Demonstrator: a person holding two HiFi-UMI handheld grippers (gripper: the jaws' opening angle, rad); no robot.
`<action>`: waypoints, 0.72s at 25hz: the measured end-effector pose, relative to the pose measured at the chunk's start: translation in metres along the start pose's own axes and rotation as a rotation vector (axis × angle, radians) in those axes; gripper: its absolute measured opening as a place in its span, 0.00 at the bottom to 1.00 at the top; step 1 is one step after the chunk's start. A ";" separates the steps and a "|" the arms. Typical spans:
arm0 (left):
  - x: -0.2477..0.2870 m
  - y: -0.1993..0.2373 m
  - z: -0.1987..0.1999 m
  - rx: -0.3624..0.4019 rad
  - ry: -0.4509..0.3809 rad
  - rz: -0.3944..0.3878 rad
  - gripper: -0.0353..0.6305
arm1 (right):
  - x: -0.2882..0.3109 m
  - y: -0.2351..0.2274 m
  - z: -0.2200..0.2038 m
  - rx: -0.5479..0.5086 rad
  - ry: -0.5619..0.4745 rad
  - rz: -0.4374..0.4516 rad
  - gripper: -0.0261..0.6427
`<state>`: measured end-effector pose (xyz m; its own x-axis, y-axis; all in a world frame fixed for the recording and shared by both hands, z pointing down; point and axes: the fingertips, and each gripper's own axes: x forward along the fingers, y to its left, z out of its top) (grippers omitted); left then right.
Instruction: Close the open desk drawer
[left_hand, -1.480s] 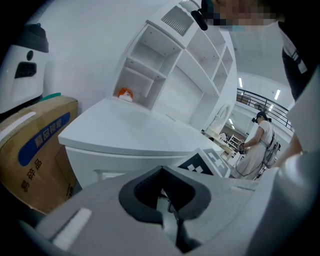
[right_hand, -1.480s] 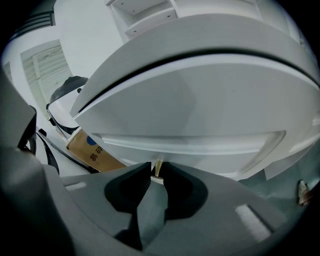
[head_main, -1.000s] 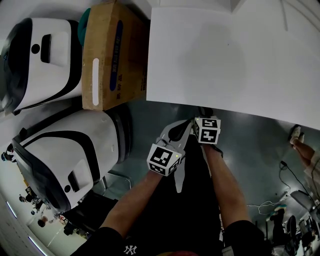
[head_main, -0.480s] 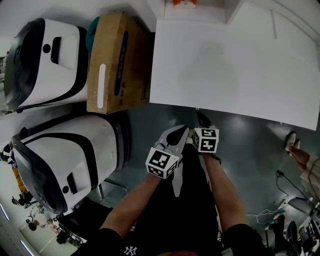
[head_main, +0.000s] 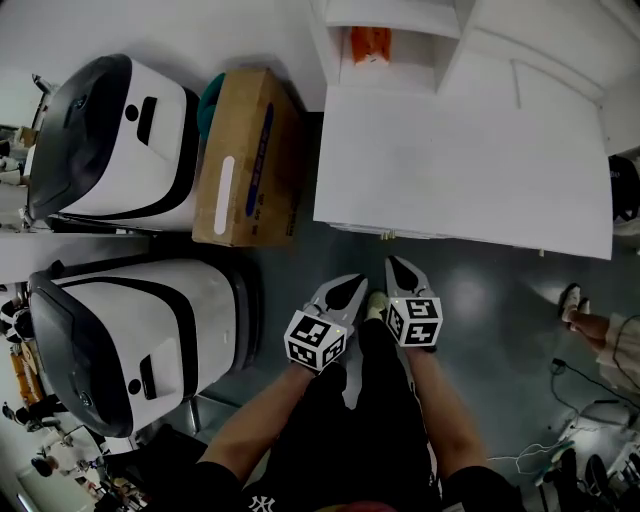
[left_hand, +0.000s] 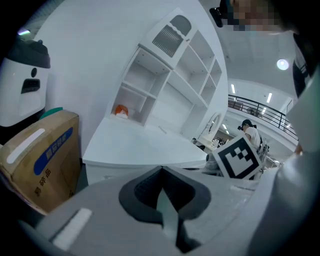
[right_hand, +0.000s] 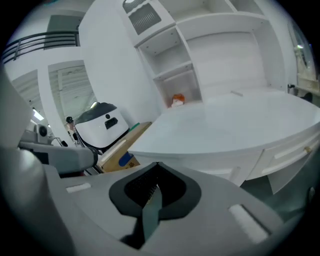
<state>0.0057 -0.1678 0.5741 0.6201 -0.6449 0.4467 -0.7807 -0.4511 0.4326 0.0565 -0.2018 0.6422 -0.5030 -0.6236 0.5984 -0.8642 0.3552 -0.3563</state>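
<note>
The white desk fills the upper middle of the head view, its front edge just beyond both grippers. Drawer fronts show under the desk top in the right gripper view; I cannot tell from these views whether one stands pulled out. My left gripper and right gripper are side by side over the grey floor, a short way from the desk front and touching nothing. Both are shut with nothing between the jaws, as the left gripper and right gripper views confirm.
A brown cardboard box stands left of the desk. Two big white and black machines are further left. An orange object sits in the desk's back shelf. A person's hand and cables lie at the right.
The desk has slid up and away in the head view, and the shelf with the orange object has come into sight. Both grippers sit lower in the frame, still shut and together.
</note>
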 end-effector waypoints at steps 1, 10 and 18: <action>-0.005 -0.002 0.004 0.004 -0.010 -0.005 0.05 | -0.008 0.005 0.007 -0.004 -0.024 0.003 0.07; -0.063 -0.032 0.041 0.035 -0.048 -0.046 0.05 | -0.084 0.065 0.043 -0.036 -0.162 -0.002 0.07; -0.116 -0.063 0.088 0.071 -0.111 -0.057 0.05 | -0.159 0.116 0.089 -0.049 -0.318 0.023 0.07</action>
<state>-0.0235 -0.1186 0.4265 0.6544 -0.6794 0.3319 -0.7503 -0.5291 0.3963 0.0371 -0.1236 0.4414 -0.5012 -0.7985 0.3335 -0.8558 0.4005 -0.3273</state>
